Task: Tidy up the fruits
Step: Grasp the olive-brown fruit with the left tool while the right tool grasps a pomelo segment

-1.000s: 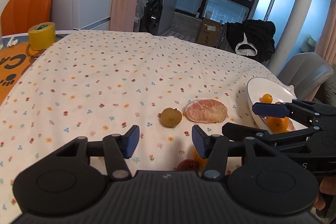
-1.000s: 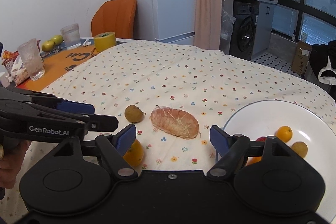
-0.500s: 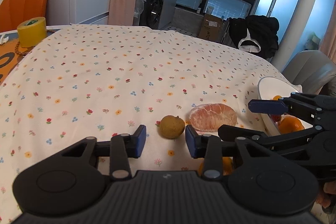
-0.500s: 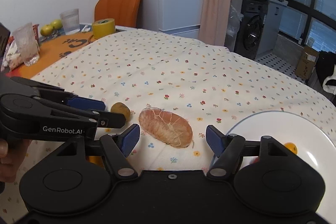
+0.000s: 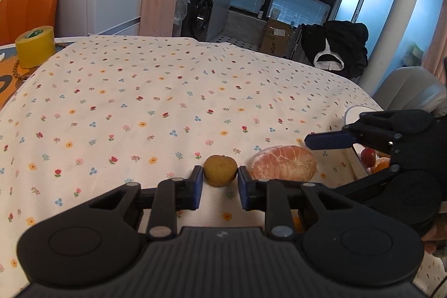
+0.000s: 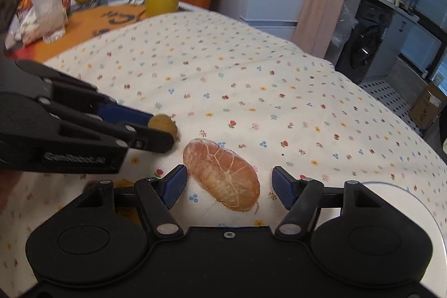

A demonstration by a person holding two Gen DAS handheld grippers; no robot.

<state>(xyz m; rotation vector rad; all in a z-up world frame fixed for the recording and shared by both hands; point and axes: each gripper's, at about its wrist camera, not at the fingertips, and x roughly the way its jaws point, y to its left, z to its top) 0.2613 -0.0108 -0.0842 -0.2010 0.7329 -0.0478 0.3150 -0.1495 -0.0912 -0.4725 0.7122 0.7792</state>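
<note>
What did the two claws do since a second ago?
The left claw moved forward and narrowed until its fingers flank the small brown fruit; whether it grips yet is unclear. The right claw swung left, away from the white plate, and now straddles the peeled citrus, open. Both fruits stayed on the flowered cloth.

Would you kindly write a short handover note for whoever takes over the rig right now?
Left claw: open, fingers either side of the small brown fruit, not yet closed on it.
Right claw: open, straddling the peeled citrus, which lies on the floral cloth.
Done: some fruit, red and orange, already sits in the white plate at the right.
Left: grip both fruits and carry them to the plate. An orange fruit near the table edge, mostly hidden under the left claw, also needs moving.
</note>
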